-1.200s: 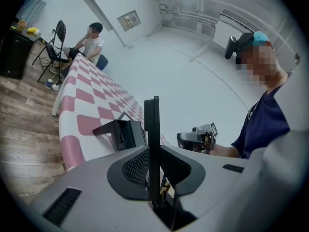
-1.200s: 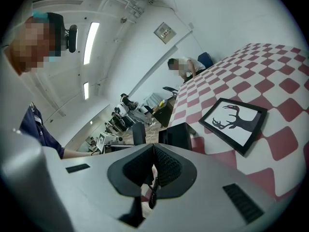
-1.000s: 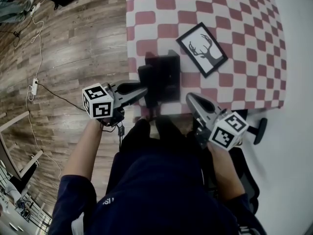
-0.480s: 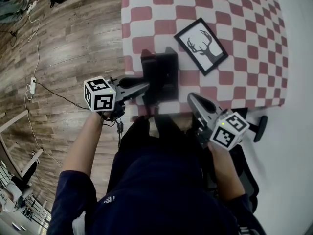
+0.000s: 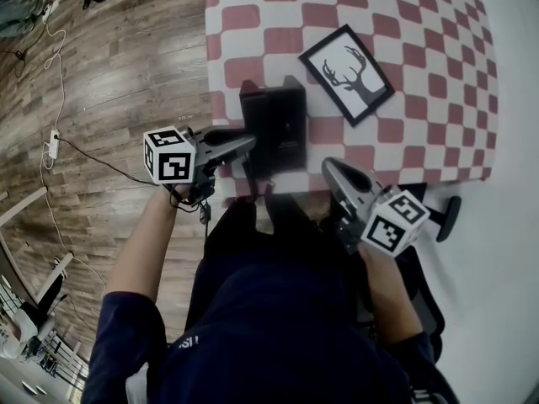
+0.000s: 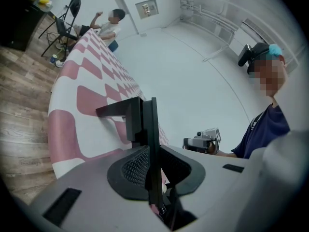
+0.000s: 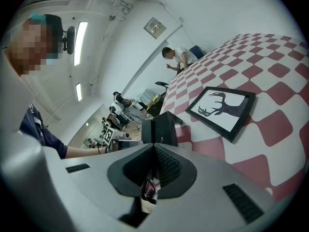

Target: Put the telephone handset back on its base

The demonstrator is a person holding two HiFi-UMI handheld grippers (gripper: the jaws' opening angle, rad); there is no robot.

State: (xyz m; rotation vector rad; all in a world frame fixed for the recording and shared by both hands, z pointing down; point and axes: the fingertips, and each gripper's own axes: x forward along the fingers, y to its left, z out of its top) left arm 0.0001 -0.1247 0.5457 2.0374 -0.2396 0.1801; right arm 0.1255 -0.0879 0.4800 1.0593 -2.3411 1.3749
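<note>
Biggest thing in the head view is the table under a red-and-white checkered cloth, flat and a bit glossy, so probably slick. Parked at its near edge is the boxy black plastic telephone base, all hard edges and matte. At 2 o'clock from it lies a black-framed picture of a deer's antlers, well clear of the phone.

The slim black telephone handset runs along the base's 9 o'clock side. It looks lined up with its cradle, but I can't tell if it's fully seated.

The left gripper comes in from 8 o'clock, and in its own view the jaws are clamped on the handset's thin edge. The right gripper hangs at 5 o'clock from the base, jaws pressed together with nothing in them.

My guess is the handset is light, rigid and smooth-sided, so it could twist in the pinch. Gripping mid-length across the narrow sides seems safest.
</note>
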